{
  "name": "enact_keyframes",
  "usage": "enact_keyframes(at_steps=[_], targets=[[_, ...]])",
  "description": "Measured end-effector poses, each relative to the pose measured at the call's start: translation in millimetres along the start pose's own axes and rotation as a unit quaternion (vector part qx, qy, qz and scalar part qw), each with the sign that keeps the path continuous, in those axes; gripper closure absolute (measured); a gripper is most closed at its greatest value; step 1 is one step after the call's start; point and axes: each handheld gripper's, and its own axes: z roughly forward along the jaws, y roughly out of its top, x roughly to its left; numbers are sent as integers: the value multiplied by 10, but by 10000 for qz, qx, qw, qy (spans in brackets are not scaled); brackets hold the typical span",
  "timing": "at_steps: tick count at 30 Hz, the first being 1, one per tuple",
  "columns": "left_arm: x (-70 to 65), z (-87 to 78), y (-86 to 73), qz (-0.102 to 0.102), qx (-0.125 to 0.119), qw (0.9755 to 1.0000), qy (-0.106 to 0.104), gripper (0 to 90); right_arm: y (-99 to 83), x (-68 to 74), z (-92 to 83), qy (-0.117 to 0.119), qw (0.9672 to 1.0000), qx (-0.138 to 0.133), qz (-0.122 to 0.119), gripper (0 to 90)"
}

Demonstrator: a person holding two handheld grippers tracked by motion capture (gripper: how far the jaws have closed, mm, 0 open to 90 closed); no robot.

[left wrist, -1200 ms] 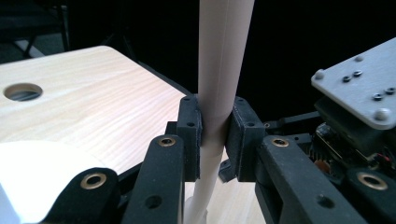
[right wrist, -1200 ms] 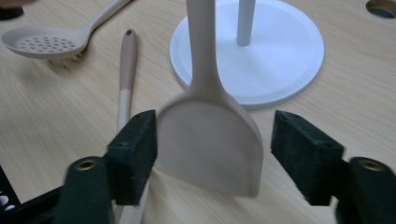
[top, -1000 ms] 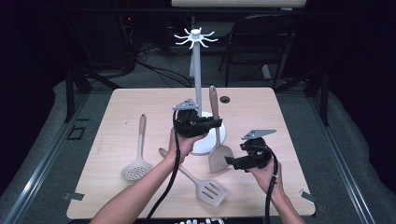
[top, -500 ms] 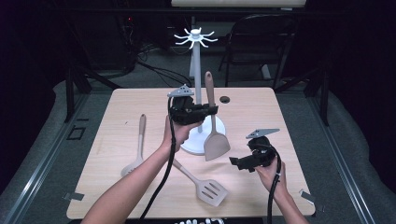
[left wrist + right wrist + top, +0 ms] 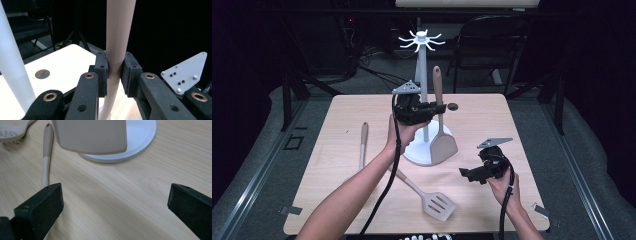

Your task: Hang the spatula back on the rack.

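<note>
A: Gripping noted on the left gripper [image 5: 438,107]: its fingers [image 5: 102,72] are clenched on the handle of the beige solid-blade turner [image 5: 443,142], both pads pressing the shaft from either side. Confirm?

B: Confirmed in the left gripper view. Turner hangs upright, handle up, flat blade down. The blade is off the light wooden surface [image 5: 512,130] and hangs in front of the round white base of the white utensil stand with hook arms at its top [image 5: 421,80]. In the right gripper view the blade's lower edge overlaps the rim of that base; contact between blade and base cannot be told.

A: Right gripper [image 5: 468,174]?

B: Released. Its fingers [image 5: 40,205] stand wide apart with only bare wood grain between them. They have just been opening, with nothing held. The gripper sits low over the surface, right of the stand, well apart from the left one.

A: Other items on the surface?

B: A beige slotted turner [image 5: 432,200] lies flat near the front edge, handle angled toward the stand. A beige skimmer with a long handle [image 5: 363,142] lies flat to the left, partly hidden by the left forearm. Both are untouched by either gripper.

A: Stand position?

B: Upright, near the middle of the surface, its pole just beside the left gripper.
</note>
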Motion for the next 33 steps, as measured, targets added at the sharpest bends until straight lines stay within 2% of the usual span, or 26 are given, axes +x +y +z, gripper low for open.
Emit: enact_keyframes(at_steps=[6,8,15,26,33], targets=[[-3,-17,81,39,-11,10000,50,769,1,-1,7,-33,10000,78,15,0],[-10,-23,123,56,-70,9999,56,769,2,4,8,-46,10000,66,20,0],[-19,-24,226,122,-48,9999,82,769,1,4,12,-31,10000,56,27,0],[22,-27,375,46,-96,9998,156,769,2,3,14,15,10000,74,-15,0],[60,-41,402,-8,-105,9997,219,769,2,6,17,23,10000,85,-14,0]])
